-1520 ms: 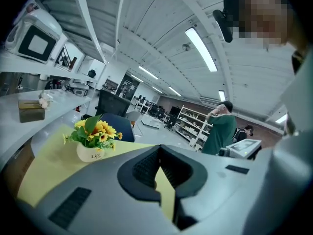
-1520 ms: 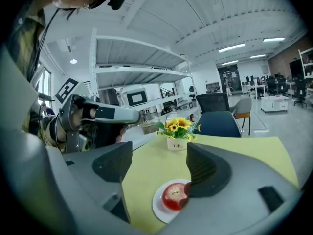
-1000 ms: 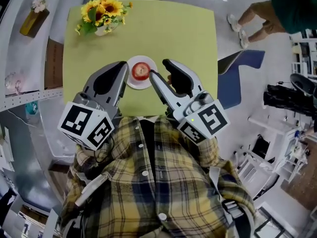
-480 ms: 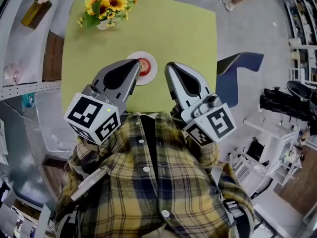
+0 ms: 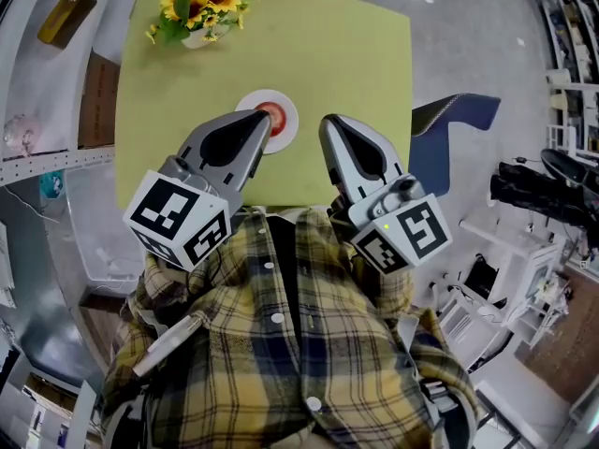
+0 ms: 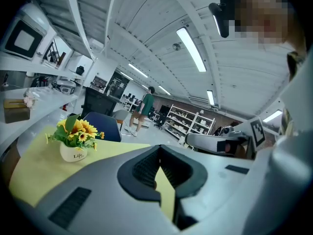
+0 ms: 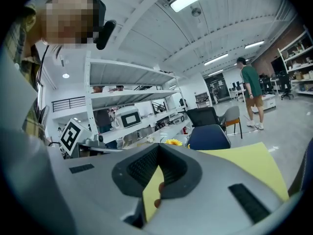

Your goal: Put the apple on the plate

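Note:
A red apple (image 5: pixel 274 112) rests on a small white plate (image 5: pixel 288 124) in the middle of the yellow-green table (image 5: pixel 356 64). In the head view my left gripper (image 5: pixel 263 123) is shut, and its tip overlaps the plate's near left rim and hides part of it. My right gripper (image 5: pixel 330 125) is also shut and holds nothing, its tip just right of the plate and apart from the apple. In the left gripper view the left gripper (image 6: pixel 159 150) shows its jaws meeting at the tip. The right gripper (image 7: pixel 159 148) looks the same in its own view.
A white vase of sunflowers (image 5: pixel 197 3) stands at the table's far left corner. A blue chair (image 5: pixel 440 148) sits off the table's right side and shelving runs along the left. A person (image 6: pixel 144 109) walks far off in the room.
The right gripper's jaws, open beside the apple a second ago, have shut and drawn back to the right of the plate. The apple stays on the plate.

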Available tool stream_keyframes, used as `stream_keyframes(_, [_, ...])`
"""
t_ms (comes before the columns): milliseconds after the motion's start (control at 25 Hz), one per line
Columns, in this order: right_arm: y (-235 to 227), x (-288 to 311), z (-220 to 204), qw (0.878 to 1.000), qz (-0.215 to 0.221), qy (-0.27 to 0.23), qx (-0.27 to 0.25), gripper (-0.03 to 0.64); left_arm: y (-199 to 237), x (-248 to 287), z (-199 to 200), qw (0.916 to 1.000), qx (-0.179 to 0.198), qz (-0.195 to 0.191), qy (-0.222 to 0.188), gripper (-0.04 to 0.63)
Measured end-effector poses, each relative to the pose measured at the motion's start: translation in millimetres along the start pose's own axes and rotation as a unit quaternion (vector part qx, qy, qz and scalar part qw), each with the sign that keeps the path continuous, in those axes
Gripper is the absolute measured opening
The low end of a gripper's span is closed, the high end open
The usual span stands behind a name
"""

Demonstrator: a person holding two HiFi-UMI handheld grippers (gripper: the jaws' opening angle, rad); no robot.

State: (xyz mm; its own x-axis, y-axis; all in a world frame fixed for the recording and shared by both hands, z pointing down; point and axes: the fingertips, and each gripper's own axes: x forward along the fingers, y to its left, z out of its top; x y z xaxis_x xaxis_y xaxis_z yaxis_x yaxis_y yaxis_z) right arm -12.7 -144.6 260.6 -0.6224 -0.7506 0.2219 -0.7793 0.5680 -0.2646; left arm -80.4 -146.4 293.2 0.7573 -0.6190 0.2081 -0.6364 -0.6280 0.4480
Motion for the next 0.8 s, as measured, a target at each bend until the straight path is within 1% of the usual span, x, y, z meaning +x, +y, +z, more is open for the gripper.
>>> stream_keyframes(160, [-2.6, -0.5, -5.7, 1.0, -0.008, 0.006, 0.004, -0.003, 1.9, 2.8, -3.5, 1.0, 0.003, 0.001, 0.005, 0.006])
stream_keyframes(360, [-1.5, 0.7, -11.4, 1.0, -0.002, 0.017, -0.005, -0.003, 1.6, 7.0, -4.7, 1.0, 0.006, -0.001, 0.006, 0.006])
stream_keyframes(720, [-0.9, 1.7, -17.1, 1.0, 0.006, 0.029, 0.002, -0.003, 1.9, 5.0, -7.0, 0.9999, 0.001, 0.004, 0.009, 0.006])
stream_keyframes(800, [-0.1, 1.3, -17.1, 1.0, 0.008, 0.029, 0.002, -0.003, 1.2, 5.5, -3.4, 0.9999, 0.008, 0.001, 0.009, 0.006])
